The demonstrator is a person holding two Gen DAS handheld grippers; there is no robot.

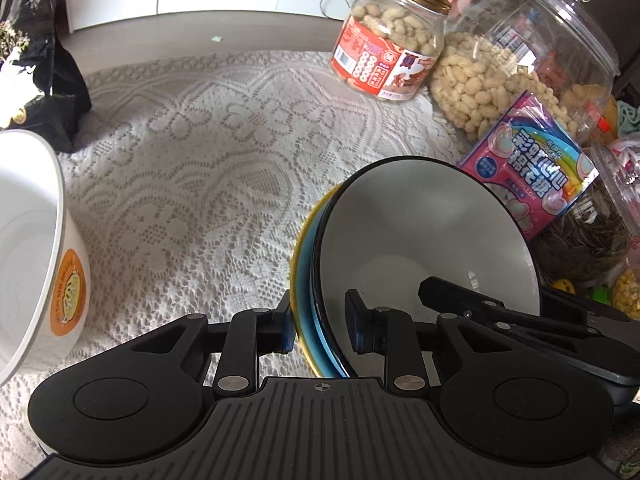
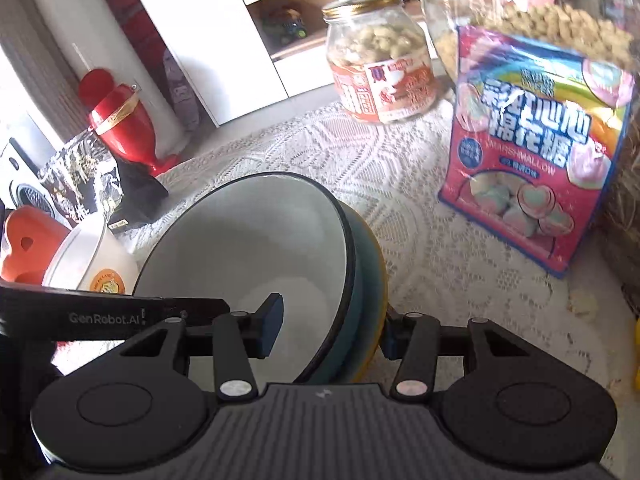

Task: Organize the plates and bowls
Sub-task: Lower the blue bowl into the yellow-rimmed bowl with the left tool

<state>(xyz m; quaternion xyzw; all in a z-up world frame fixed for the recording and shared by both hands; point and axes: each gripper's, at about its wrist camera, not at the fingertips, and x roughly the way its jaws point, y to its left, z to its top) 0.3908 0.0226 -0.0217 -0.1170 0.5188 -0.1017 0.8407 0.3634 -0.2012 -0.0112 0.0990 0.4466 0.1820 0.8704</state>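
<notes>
A stack of three nested bowls (image 1: pixel 420 232), white inside with a black rim on top, then blue, then yellow, is held tilted above the lace tablecloth (image 1: pixel 192 168). My left gripper (image 1: pixel 320 326) is shut on its left rim, one pad inside the top bowl and one against the yellow bowl. In the right wrist view my right gripper (image 2: pixel 330 332) is shut on the opposite rim of the stack (image 2: pixel 256 240) in the same way. A white bowl with an orange label (image 1: pixel 36 248) (image 2: pixel 94 260) stands to the left.
A peanut jar (image 1: pixel 392 48), a large clear jar of nuts (image 1: pixel 520 64) and a pink marshmallow bag (image 2: pixel 532 152) stand right of the stack. A red vase (image 2: pixel 120 124), a black snack bag (image 2: pixel 84 184) and an orange heart-shaped dish (image 2: pixel 28 240) are at the left.
</notes>
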